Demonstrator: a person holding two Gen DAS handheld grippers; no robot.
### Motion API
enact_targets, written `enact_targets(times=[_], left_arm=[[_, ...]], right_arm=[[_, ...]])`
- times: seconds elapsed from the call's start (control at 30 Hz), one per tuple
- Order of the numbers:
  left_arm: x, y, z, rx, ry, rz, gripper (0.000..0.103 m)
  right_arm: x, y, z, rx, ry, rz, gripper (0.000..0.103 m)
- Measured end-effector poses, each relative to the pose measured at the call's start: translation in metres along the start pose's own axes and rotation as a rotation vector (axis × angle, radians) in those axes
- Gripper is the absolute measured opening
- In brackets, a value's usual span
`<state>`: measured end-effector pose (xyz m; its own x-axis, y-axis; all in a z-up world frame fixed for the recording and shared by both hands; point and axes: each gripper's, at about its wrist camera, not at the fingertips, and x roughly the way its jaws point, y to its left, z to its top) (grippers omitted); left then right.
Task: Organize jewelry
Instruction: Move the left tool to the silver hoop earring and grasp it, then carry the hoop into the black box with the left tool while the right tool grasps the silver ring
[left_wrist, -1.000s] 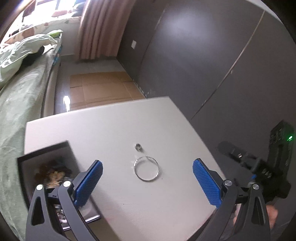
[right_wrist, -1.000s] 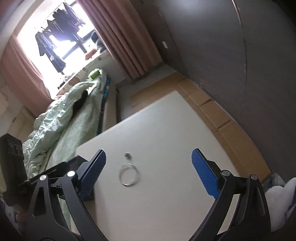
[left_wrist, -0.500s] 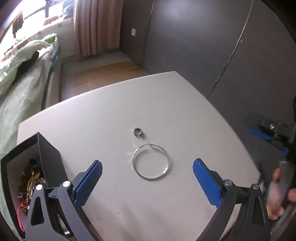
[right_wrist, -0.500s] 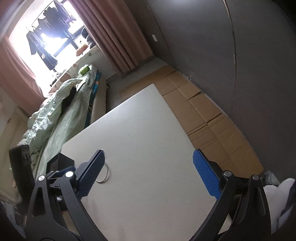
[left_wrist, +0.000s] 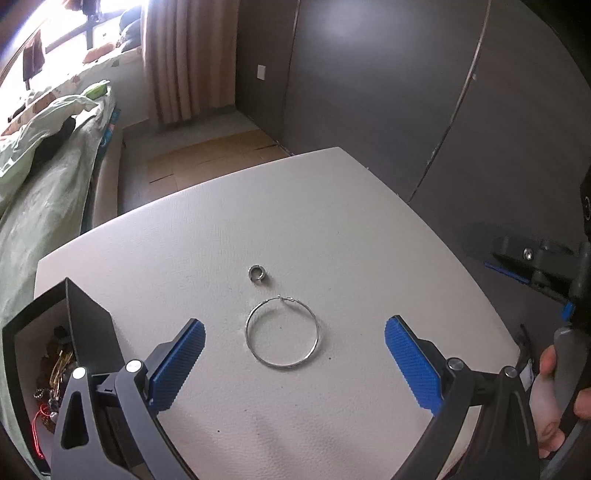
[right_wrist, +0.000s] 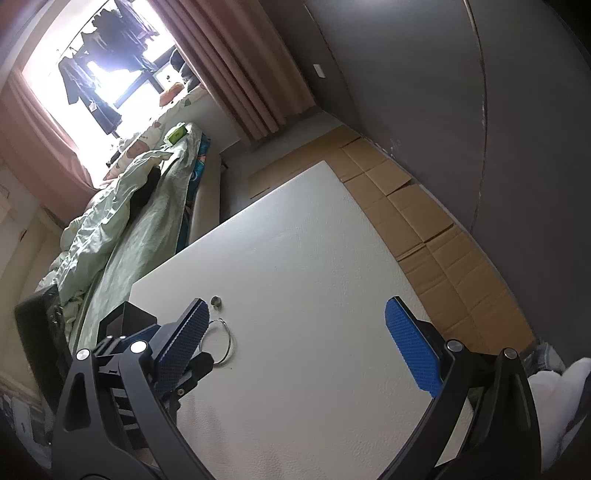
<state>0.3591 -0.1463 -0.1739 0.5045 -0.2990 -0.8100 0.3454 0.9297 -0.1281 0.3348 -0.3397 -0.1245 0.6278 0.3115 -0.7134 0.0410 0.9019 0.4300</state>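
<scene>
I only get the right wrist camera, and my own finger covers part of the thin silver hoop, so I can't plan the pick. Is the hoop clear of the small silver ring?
Observer: Yes. The thin silver hoop lies flat on the white table, apart from the small silver ring beyond it.
Operator: Is the left gripper on it?
Observer: No. The left gripper is open, its blue fingers on either side of the hoop, neither touching it.
Operator: Anything inside the black box?
Observer: The open black box holds a tangle of jewellery, some of it gold-coloured.
</scene>
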Motion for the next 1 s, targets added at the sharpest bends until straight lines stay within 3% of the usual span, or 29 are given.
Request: enact_targets(times=[0.07,0.3,0.47,0.57,0.6,1.0], left_arm=[[0.004,-0.002,0.0,0.003,0.011,-0.014,0.094],[0.027,-0.001,-0.007,0.006,0.064,0.012,0.074],[0.03,-0.002,-0.011,0.018,0.055,0.03,0.068],[0.028,0.002,-0.013,0.013,0.049,0.045,0.058],[0.027,0.005,-0.013,0.008,0.046,0.055,0.046],[-0.006,0.02,-0.002,-0.042,-0.019,-0.029,0.045]], right_arm=[[-0.001,-0.002,0.0,0.012,-0.002,0.001,0.096],[0.0,-0.003,0.001,0.02,-0.001,-0.001,0.096],[0.001,-0.001,0.0,0.012,0.006,0.0,0.096],[0.002,0.0,0.001,0.008,0.007,-0.001,0.096],[0.002,0.0,0.001,0.007,0.009,-0.001,0.096],[0.013,0.021,-0.004,-0.077,0.027,0.0,0.096]])
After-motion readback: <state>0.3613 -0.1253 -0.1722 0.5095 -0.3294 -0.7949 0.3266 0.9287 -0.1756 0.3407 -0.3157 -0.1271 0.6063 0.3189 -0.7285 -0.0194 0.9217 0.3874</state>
